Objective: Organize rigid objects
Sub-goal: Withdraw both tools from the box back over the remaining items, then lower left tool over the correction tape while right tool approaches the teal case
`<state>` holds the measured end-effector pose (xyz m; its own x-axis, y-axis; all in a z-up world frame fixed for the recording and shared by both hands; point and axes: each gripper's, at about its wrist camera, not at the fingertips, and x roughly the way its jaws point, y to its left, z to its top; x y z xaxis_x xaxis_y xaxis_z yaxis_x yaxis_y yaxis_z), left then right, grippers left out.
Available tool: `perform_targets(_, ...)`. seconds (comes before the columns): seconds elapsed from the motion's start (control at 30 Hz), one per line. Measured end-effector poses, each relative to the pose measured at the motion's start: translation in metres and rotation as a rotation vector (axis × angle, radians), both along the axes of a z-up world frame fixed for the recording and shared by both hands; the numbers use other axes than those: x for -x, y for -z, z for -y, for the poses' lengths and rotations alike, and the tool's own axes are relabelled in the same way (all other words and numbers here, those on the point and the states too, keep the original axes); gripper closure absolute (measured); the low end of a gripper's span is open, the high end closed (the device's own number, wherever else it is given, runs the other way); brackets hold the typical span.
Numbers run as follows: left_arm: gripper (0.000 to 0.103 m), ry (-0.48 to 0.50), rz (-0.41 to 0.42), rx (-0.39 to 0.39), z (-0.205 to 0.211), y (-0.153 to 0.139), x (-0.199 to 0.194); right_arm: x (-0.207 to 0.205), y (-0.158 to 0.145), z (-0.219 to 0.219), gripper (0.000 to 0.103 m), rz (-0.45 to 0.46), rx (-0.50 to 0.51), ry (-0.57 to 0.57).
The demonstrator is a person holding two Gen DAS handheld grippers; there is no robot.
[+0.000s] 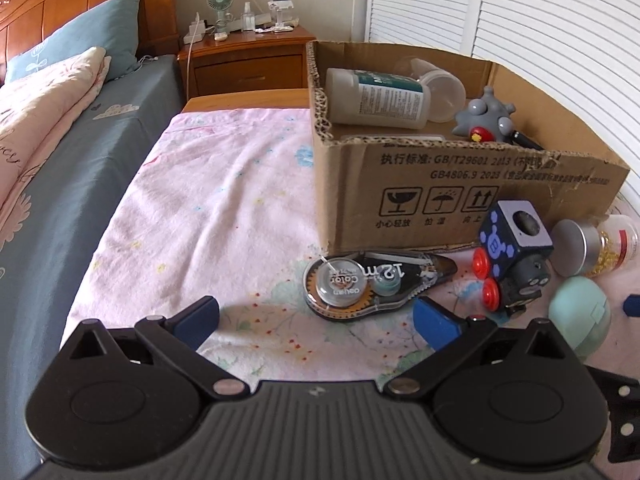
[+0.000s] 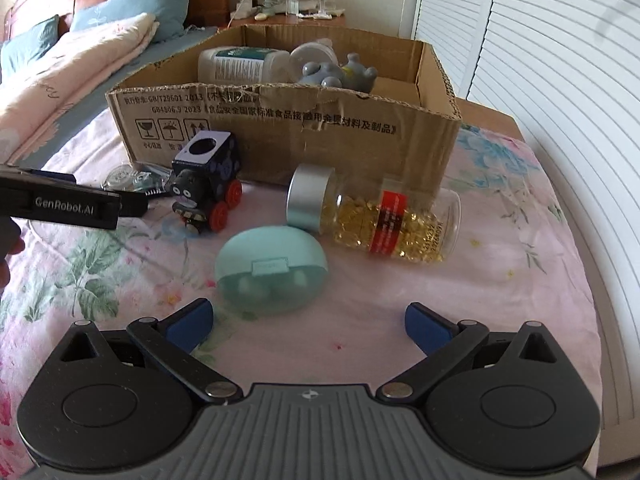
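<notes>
A cardboard box (image 1: pixel 460 184) (image 2: pixel 280 132) stands on the pink floral cloth and holds a white bottle (image 1: pixel 376 98), a clear cup (image 1: pixel 444 88) and a grey spiky toy (image 1: pixel 486 114). In front of it lie a correction tape dispenser (image 1: pixel 360 284), a dark toy train with red wheels (image 1: pixel 510 256) (image 2: pixel 208 184), a jar of yellow capsules (image 2: pixel 380 216) (image 1: pixel 596 246) and a mint earbud case (image 2: pixel 272 268) (image 1: pixel 580 316). My left gripper (image 1: pixel 316 320) is open just short of the tape dispenser. My right gripper (image 2: pixel 308 324) is open just short of the mint case.
A bed with a blue sheet (image 1: pixel 80 152) and pillows (image 1: pixel 76 52) lies to the left. A wooden nightstand (image 1: pixel 248 60) with a small fan stands behind. White louvred doors (image 2: pixel 540 60) run along the right. The left gripper's body (image 2: pixel 60 202) shows at the right view's left edge.
</notes>
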<state>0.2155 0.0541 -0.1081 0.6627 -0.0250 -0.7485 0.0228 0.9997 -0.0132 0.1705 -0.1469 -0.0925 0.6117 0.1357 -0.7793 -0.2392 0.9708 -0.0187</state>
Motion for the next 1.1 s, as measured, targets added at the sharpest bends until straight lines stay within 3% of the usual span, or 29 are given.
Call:
perform_targets(0.2, 0.001, 0.003, -0.001, 0.001, 0.0, -0.001, 0.0, -0.006, -0.011, -0.004, 0.0, 0.023, -0.083, 0.02)
perform_targets(0.57, 0.001, 0.009, -0.012, 0.001, -0.004, -0.001, -0.001, -0.021, 0.001, -0.009, 0.0, 0.03, -0.017, 0.137)
perform_targets(0.9, 0.001, -0.118, -0.053, -0.012, -0.032, -0.005, 0.008, 0.001, 0.003, 0.013, 0.0, 0.049, -0.006, 0.125)
perform_targets(1.0, 0.001, -0.067, -0.03, 0.039, -0.021, -0.01, 0.007, 0.002, 0.004, 0.012, 0.0, 0.056, -0.005, 0.129)
perform_targets(1.1, 0.001, -0.018, 0.002, 0.029, -0.001, -0.012, 0.003, 0.006, 0.003, 0.014, 0.0, 0.062, -0.006, 0.125)
